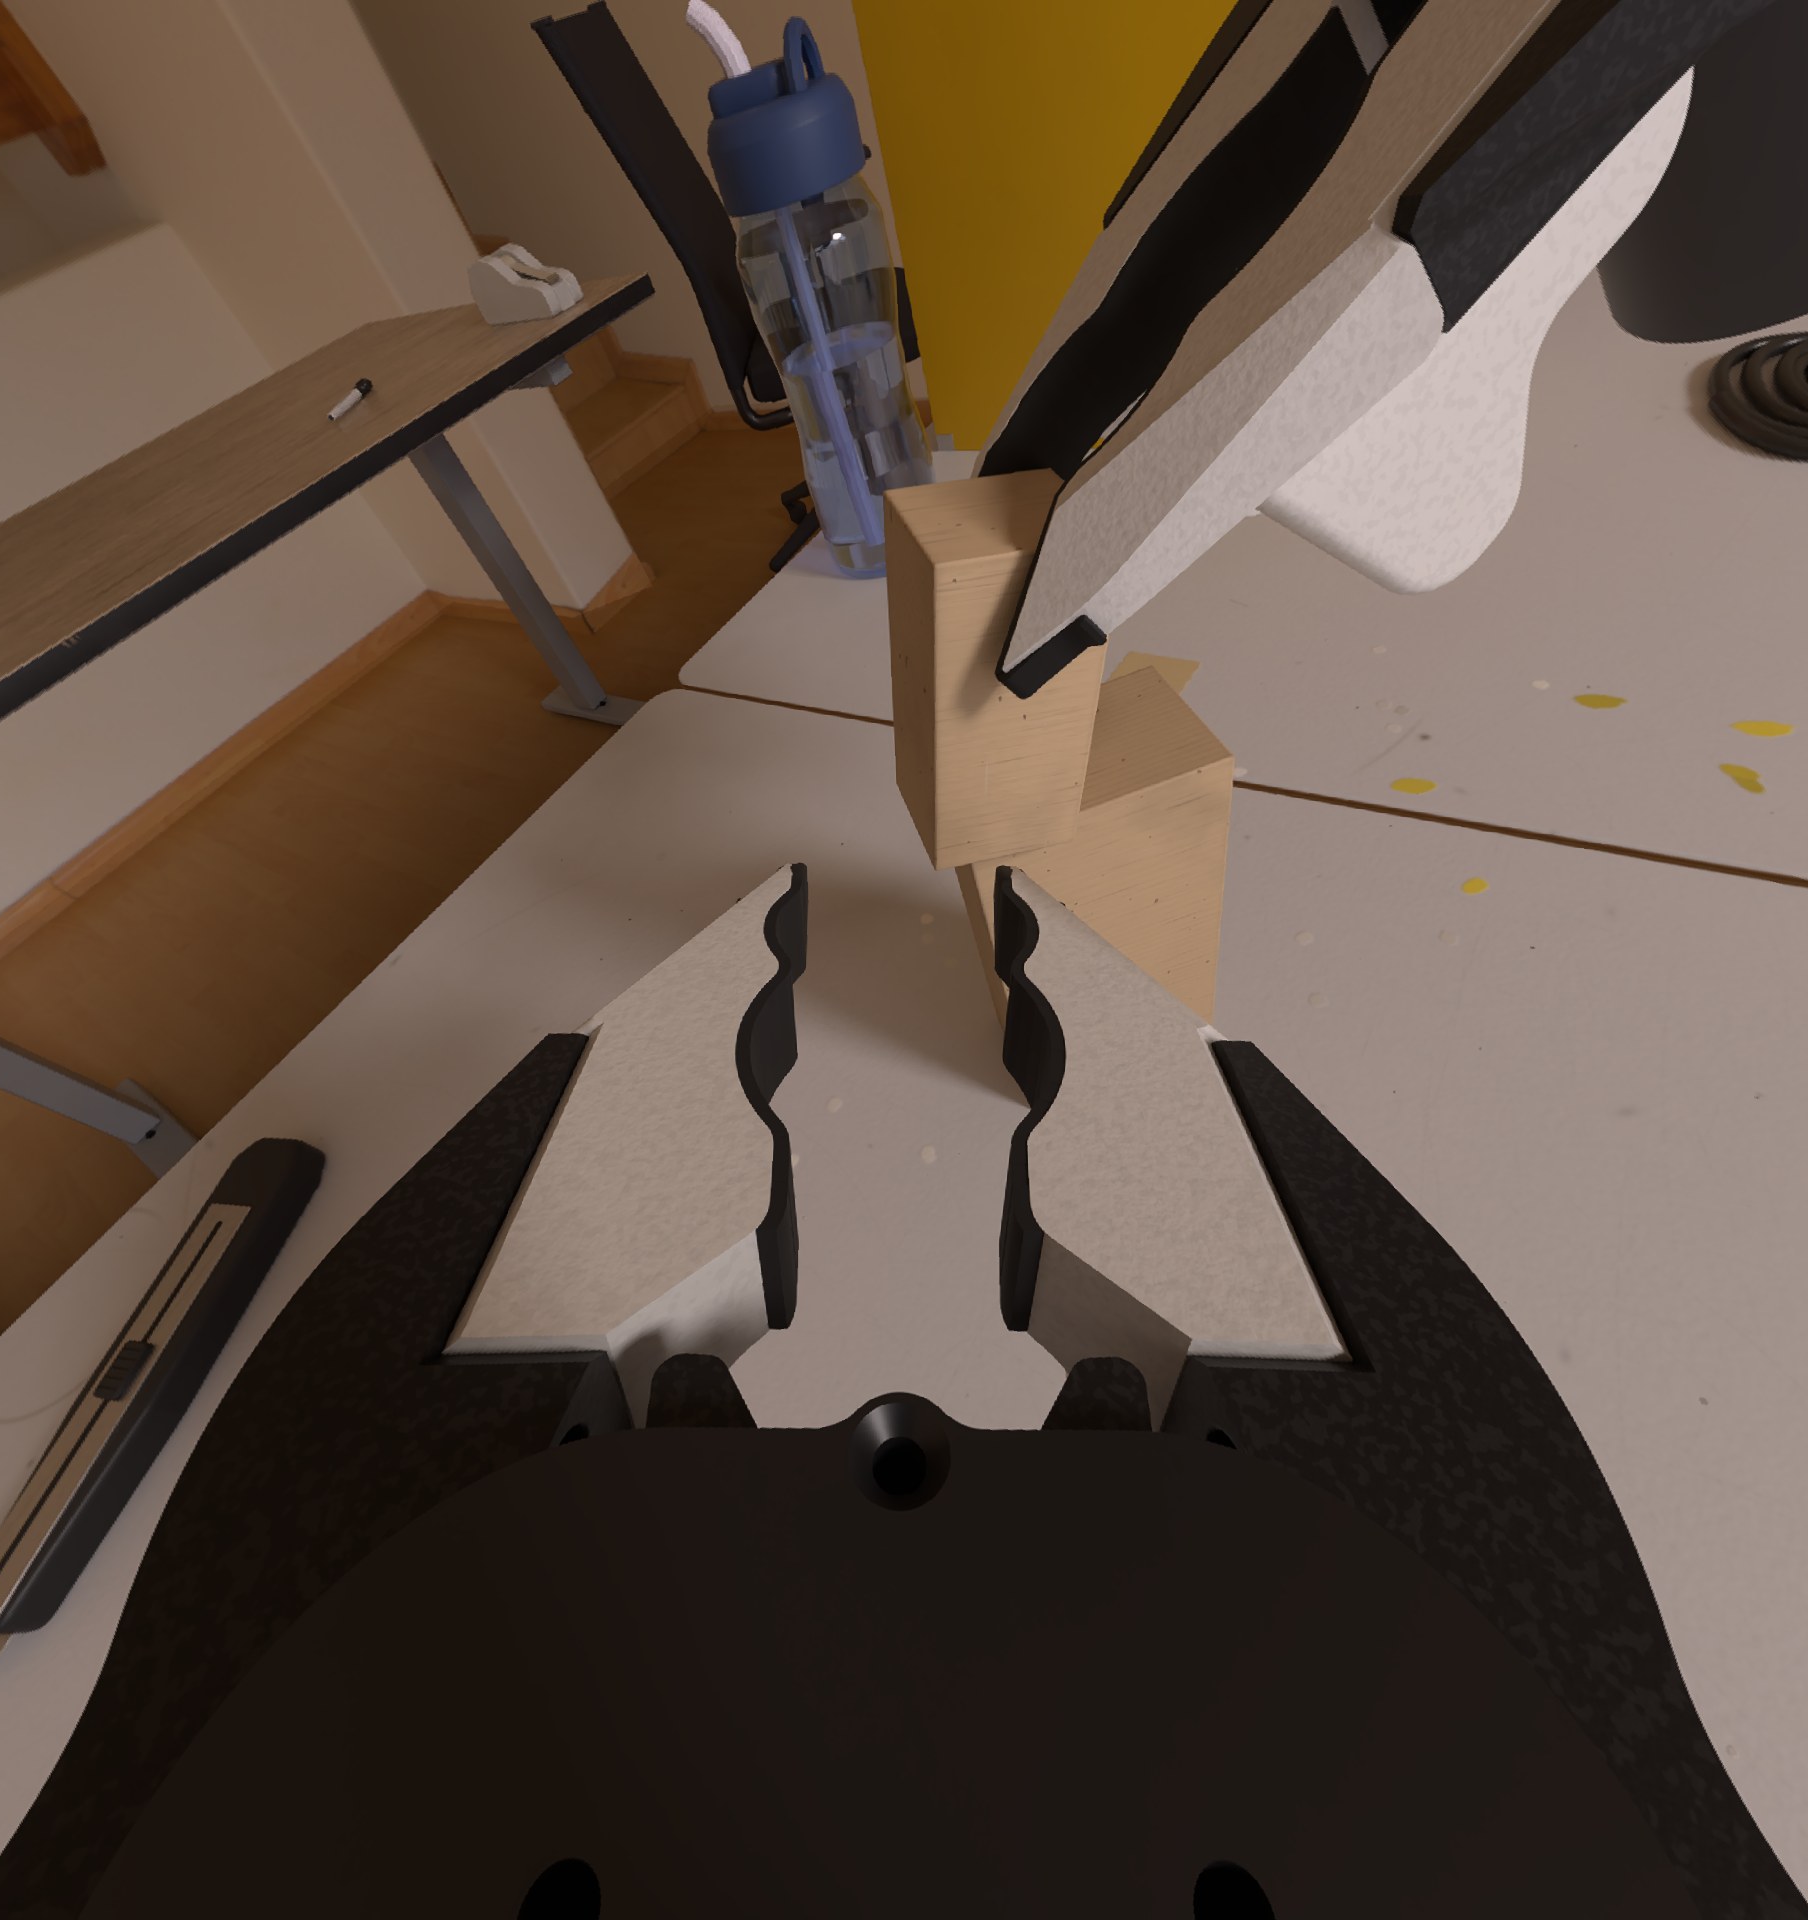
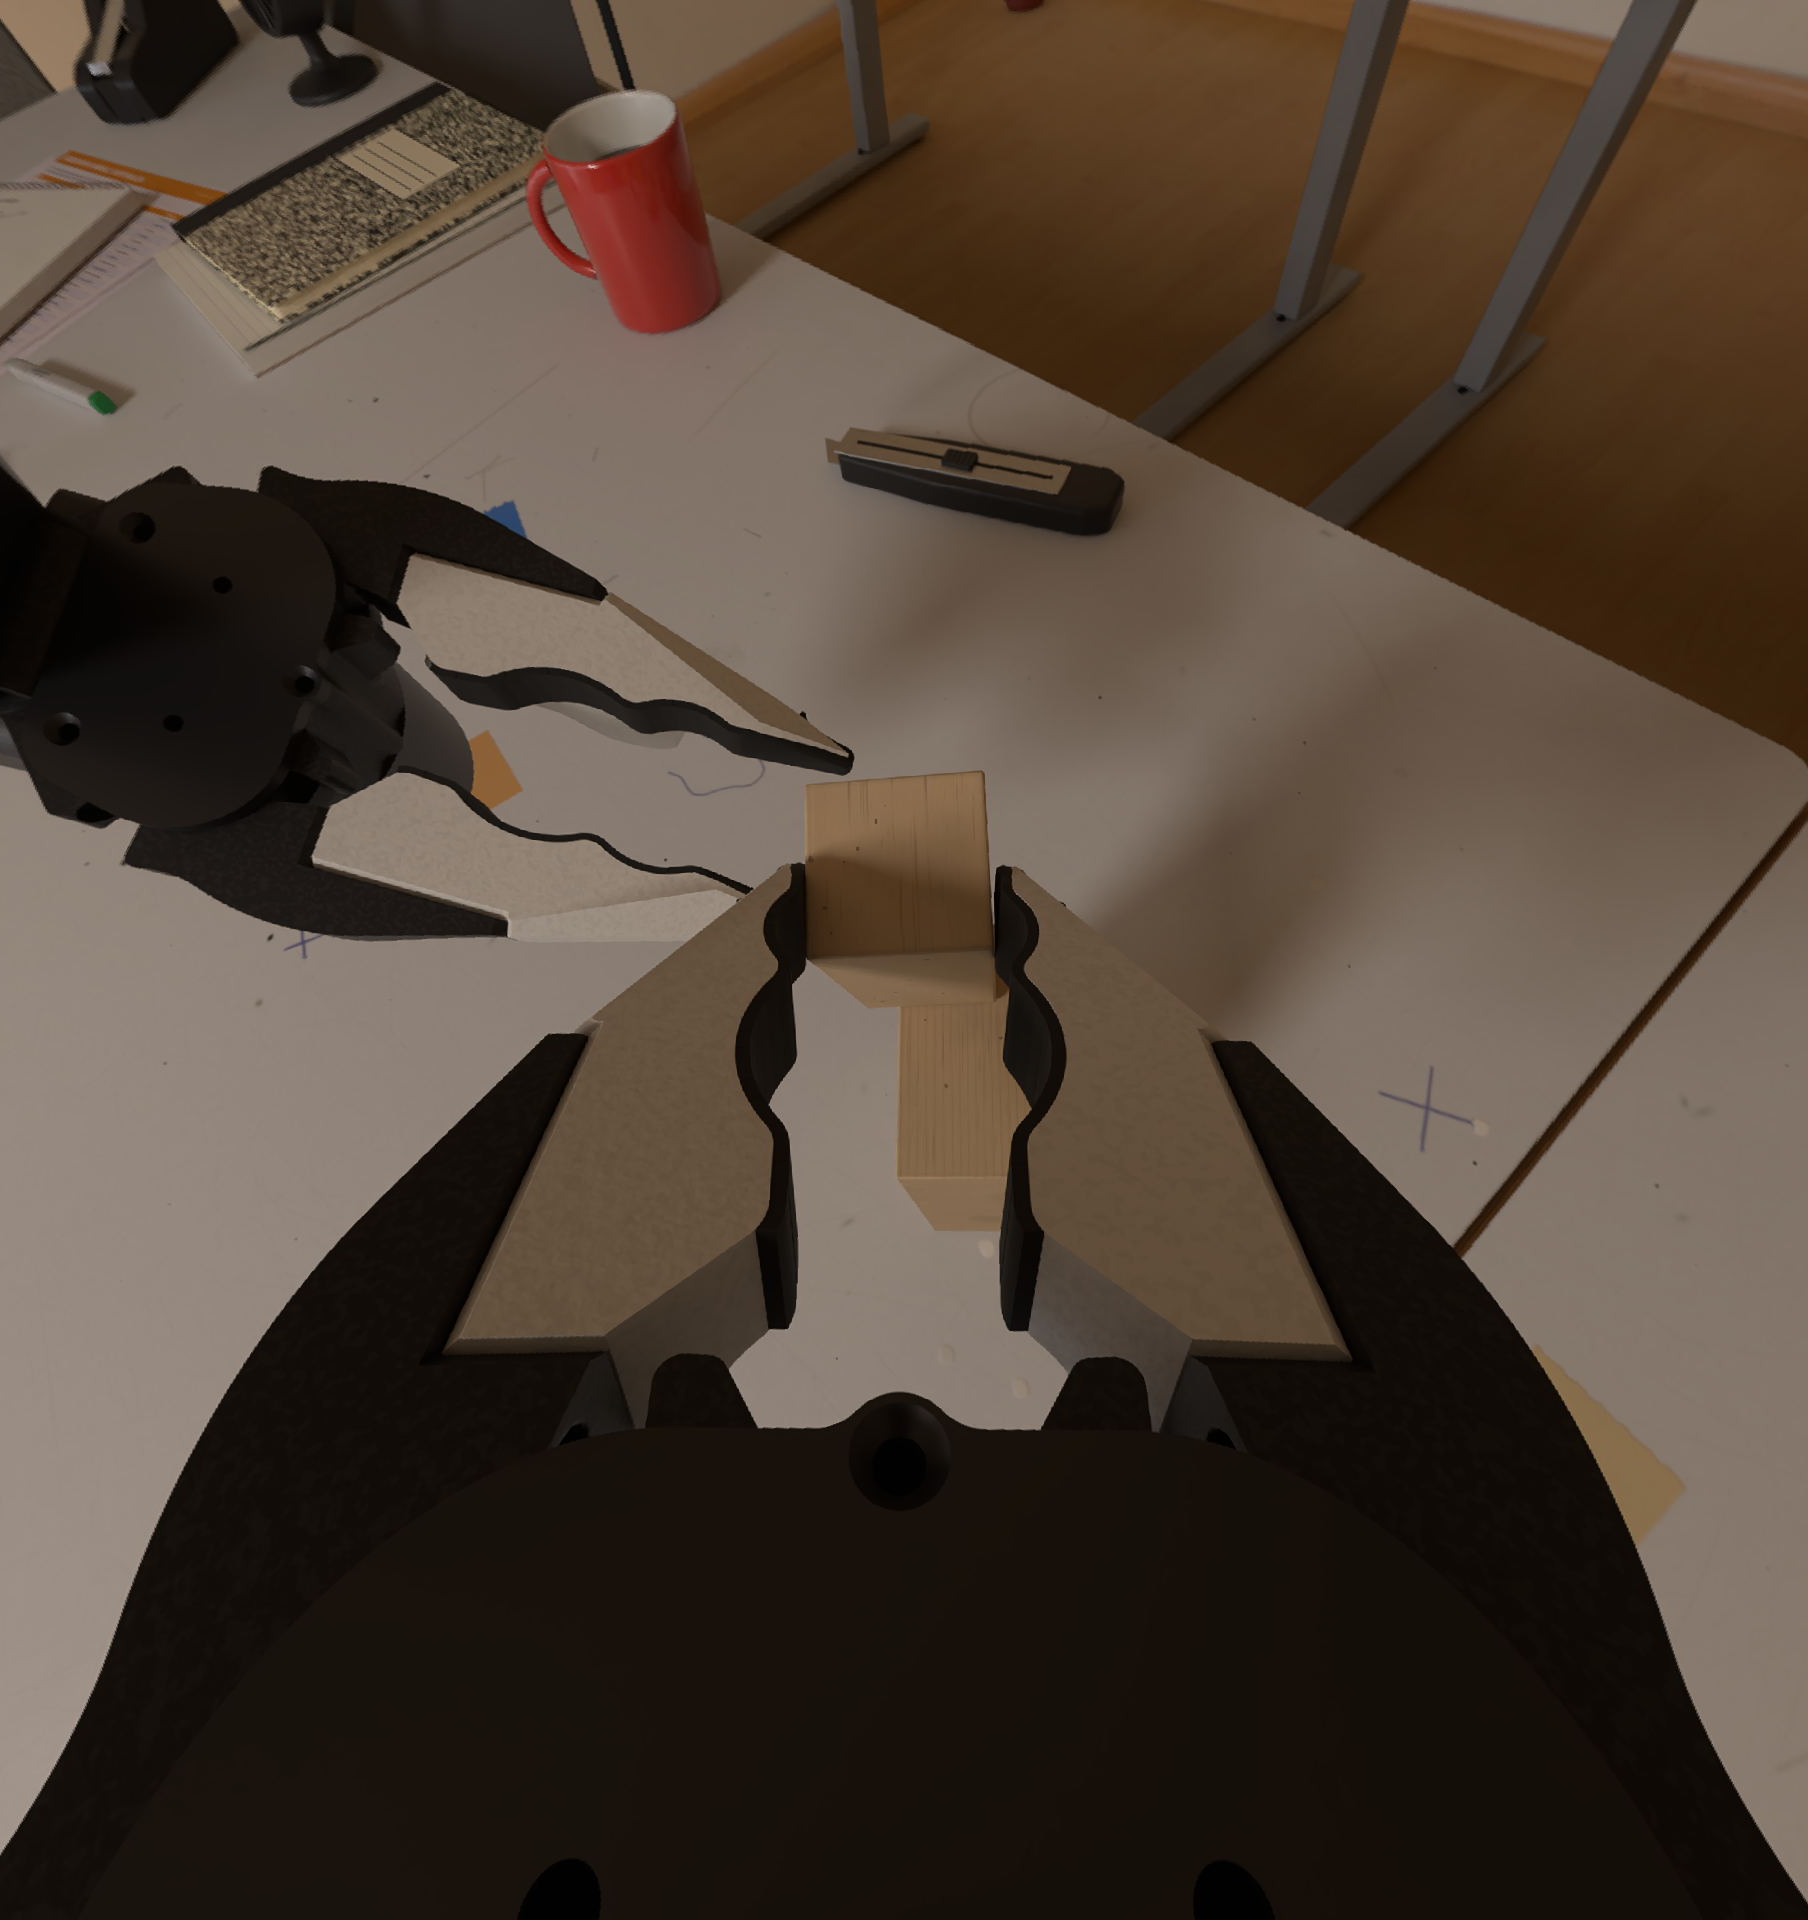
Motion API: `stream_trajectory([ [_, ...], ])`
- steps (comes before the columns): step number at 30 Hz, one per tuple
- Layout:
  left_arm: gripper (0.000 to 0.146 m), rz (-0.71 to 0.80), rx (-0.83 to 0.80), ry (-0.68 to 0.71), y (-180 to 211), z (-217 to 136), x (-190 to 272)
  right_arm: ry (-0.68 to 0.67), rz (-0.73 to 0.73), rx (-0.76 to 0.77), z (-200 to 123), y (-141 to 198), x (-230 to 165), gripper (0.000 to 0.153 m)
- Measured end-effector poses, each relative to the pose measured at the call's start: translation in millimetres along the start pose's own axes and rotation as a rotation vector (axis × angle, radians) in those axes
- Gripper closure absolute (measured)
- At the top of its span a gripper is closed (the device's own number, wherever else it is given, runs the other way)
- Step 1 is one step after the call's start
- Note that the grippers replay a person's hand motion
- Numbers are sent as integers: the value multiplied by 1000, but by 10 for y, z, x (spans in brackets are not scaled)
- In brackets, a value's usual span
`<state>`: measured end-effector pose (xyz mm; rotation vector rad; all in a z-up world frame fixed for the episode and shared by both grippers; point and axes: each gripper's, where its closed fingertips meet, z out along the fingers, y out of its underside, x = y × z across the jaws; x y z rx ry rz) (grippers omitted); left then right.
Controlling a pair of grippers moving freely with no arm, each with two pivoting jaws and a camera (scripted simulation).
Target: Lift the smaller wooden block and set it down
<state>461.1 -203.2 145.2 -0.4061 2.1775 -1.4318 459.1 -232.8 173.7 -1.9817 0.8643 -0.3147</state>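
My right gripper (image 2: 900,894) is shut on the smaller wooden block (image 2: 895,873) and holds it in the air, tilted. In the left wrist view it reaches in from the upper right (image 1: 1030,561), its fingers clamped on the upper part of that block (image 1: 983,727). The larger wooden block (image 1: 1154,852) stands on the white table just behind and below; it also shows in the right wrist view (image 2: 957,1101) under the held block. My left gripper (image 1: 900,883) is open and empty, low over the table, its tips just short of the blocks. It also shows in the right wrist view (image 2: 791,826), left of the held block.
A clear water bottle with a blue cap (image 1: 827,312) stands behind the blocks. A box cutter (image 2: 983,483) lies near the table edge (image 2: 1502,623). A red mug (image 2: 630,208), a notebook (image 2: 360,197) and a marker (image 2: 64,387) lie farther off. A coiled black cable (image 1: 1793,400) lies at the right.
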Motion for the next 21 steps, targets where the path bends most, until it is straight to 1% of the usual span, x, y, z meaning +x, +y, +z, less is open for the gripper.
stream_trajectory([
  [7, 110, -11, 6, 2, -11, 4, -8, 29, 2, -55, 2, 14, 8, 117],
  [21, 111, -19, 20, 12, -36, 20, 21, 0, 24, -79, 0, 15, 12, 117],
])
